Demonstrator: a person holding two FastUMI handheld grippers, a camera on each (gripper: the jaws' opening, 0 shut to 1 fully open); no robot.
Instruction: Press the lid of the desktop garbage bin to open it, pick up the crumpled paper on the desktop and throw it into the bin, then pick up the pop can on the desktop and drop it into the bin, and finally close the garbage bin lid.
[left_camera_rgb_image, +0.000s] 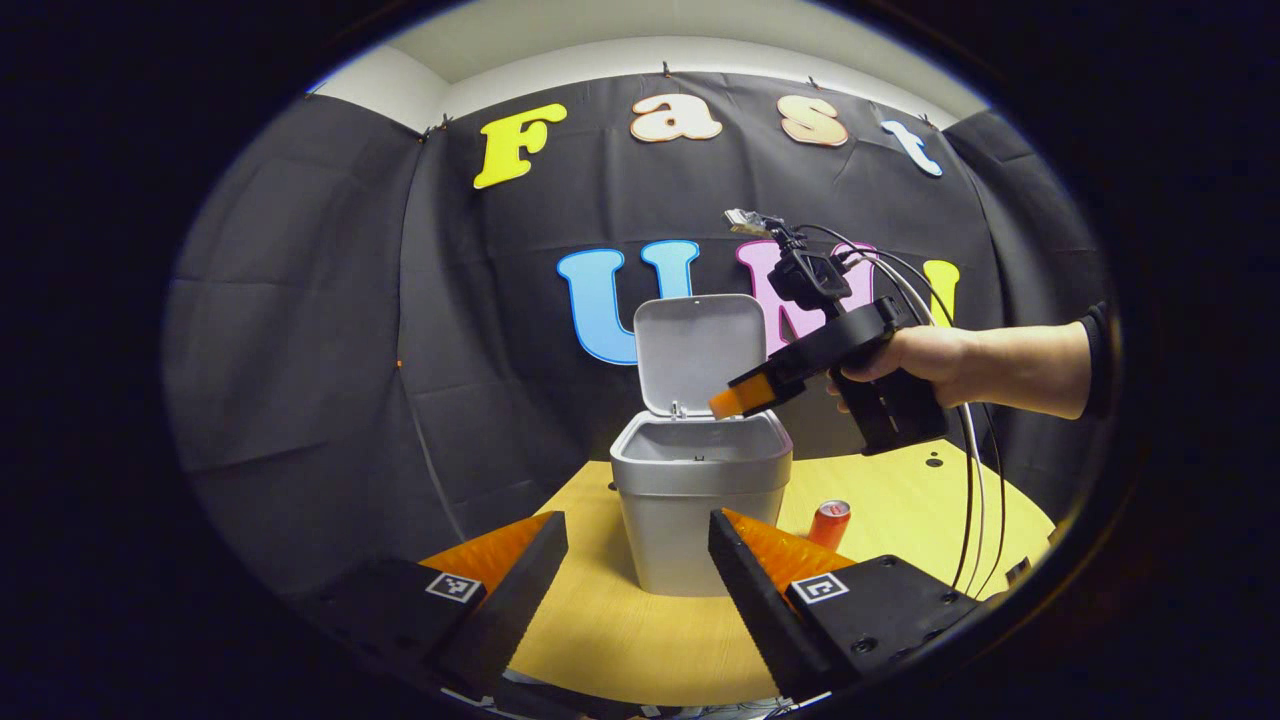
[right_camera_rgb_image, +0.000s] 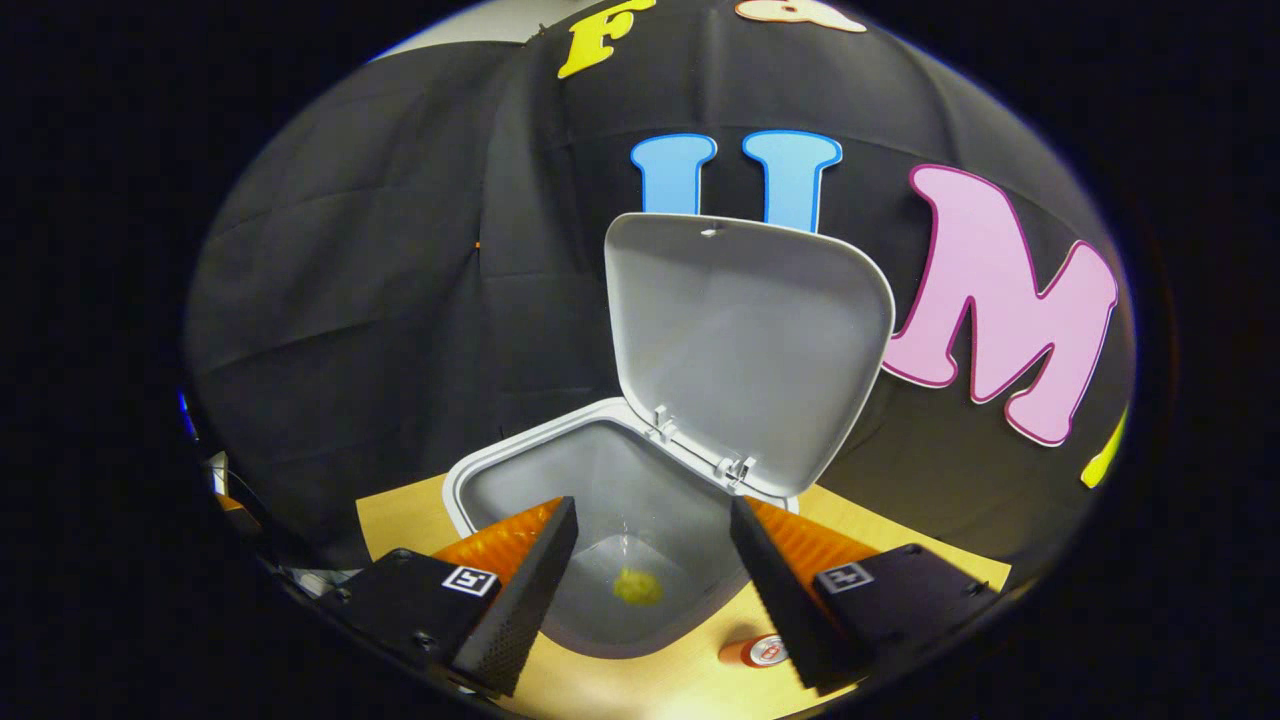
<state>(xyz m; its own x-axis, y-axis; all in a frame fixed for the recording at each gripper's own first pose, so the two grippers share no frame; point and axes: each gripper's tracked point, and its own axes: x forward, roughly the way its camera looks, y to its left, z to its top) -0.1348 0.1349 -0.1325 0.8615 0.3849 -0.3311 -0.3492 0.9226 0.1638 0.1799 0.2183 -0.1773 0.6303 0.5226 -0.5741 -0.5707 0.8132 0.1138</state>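
The grey desktop bin (left_camera_rgb_image: 698, 500) stands on the yellow table with its lid (left_camera_rgb_image: 700, 350) swung up. From the right gripper view I look down into the bin (right_camera_rgb_image: 520, 480) past the raised lid (right_camera_rgb_image: 745, 345); the yellowish crumpled paper (right_camera_rgb_image: 637, 586) lies at its bottom. My right gripper (right_camera_rgb_image: 652, 570) hovers open over the bin mouth with nothing between its fingers; in the left gripper view that gripper (left_camera_rgb_image: 735, 400) sits above the bin's rim, held by a hand. My left gripper (left_camera_rgb_image: 638, 560) stands open in front of the bin. The red pop can (left_camera_rgb_image: 829, 523) (right_camera_rgb_image: 757, 652) stands right of the bin.
The yellow table (left_camera_rgb_image: 900, 500) ends in a curved edge against the black cloth wall. Cables (left_camera_rgb_image: 968, 480) hang from the right gripper down to the table at the right. A person's forearm (left_camera_rgb_image: 1020, 365) reaches in from the right.
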